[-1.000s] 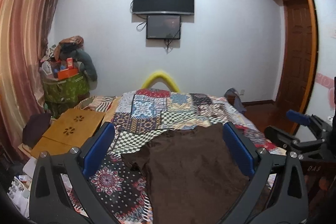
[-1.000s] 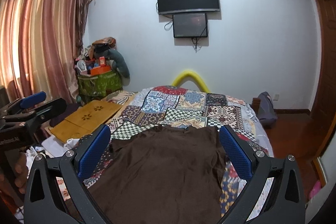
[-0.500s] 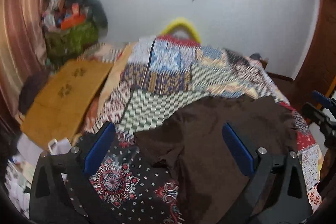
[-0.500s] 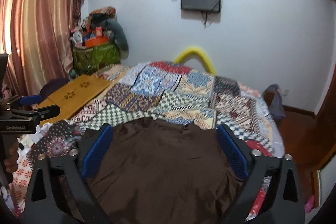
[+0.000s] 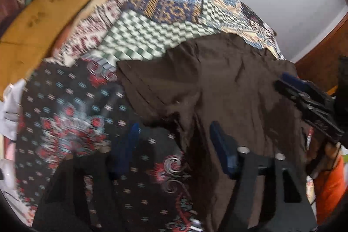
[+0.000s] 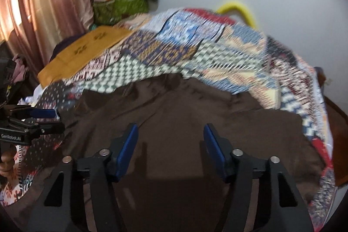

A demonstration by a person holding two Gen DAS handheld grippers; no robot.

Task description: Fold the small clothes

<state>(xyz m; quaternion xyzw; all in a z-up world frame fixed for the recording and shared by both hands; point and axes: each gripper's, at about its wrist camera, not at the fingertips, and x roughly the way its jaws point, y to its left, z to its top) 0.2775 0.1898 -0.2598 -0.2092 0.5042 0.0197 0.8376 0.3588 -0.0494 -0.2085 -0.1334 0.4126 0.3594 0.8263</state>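
A dark brown shirt (image 5: 228, 84) lies spread on a patchwork quilt (image 5: 139, 36). My left gripper (image 5: 175, 137) points down at the shirt's left edge by the sleeve. Its jaws are closing, with the brown hem and some quilt in the gap, and the blue pads (image 5: 218, 140) stand clear of the cloth. My right gripper (image 6: 170, 134) hovers over the shirt's (image 6: 195, 105) middle. Its jaws are closing too, with only flat brown cloth beneath them and nothing pinched. Each gripper shows in the other's view: the right gripper (image 5: 304, 99), the left gripper (image 6: 32, 121).
A yellow-brown wooden board (image 6: 87, 51) lies on the bed's left side. Beyond it stand a green bag piled with clutter (image 6: 121, 3) and a pink curtain (image 6: 43, 3). A yellow hoop (image 6: 237, 8) rises behind the bed. Dark wood (image 5: 322, 51) borders the right.
Both grippers have dropped and tipped down toward the brown shirt, so the wall and TV have left view. Both pairs of jaws have narrowed from wide to about half.
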